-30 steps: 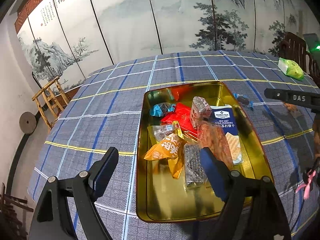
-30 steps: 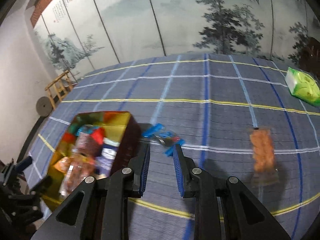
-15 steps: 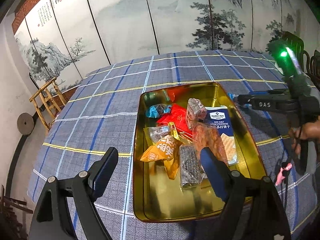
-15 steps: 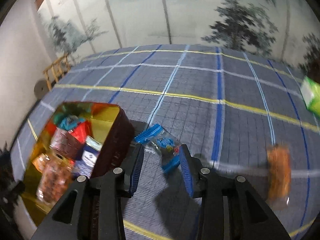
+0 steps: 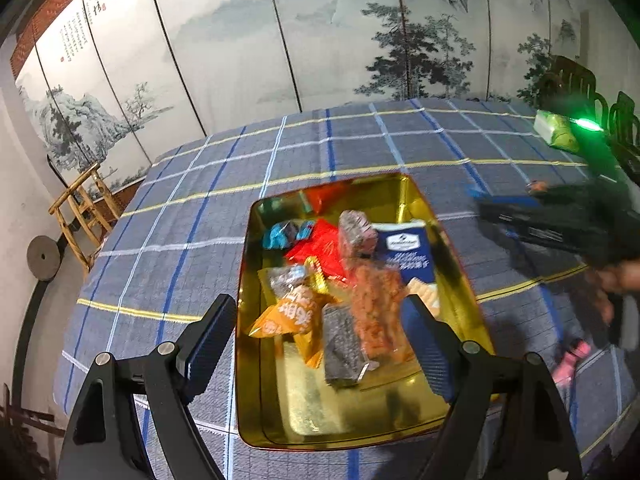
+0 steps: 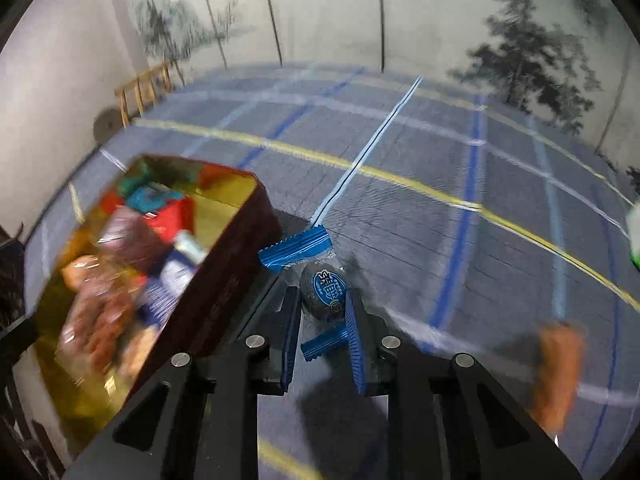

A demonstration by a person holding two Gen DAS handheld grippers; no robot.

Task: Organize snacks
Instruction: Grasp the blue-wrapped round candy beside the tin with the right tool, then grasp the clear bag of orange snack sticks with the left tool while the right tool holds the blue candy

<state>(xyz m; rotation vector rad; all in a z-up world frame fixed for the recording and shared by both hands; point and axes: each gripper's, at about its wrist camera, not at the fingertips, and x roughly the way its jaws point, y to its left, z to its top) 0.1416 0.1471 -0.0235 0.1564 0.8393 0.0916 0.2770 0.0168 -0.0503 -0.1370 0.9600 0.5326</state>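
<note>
Pinching a blue-wrapped candy (image 6: 326,292) between its pads, the right gripper (image 6: 322,312) hangs just right of the gold tin (image 6: 236,248); next (likely) it must swing left over the rim and release. Left gripper (image 5: 320,344) idles spread.

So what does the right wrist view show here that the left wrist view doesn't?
Only the right wrist view shows the blue-wrapped candy pinched between the right gripper jaws, and the tin's dark red outer wall. Only the left wrist view shows the left gripper open above the tin, the whole snack pile inside, including the cracker box. Both share the gold tin, the plaid tablecloth and the green packet.
</note>
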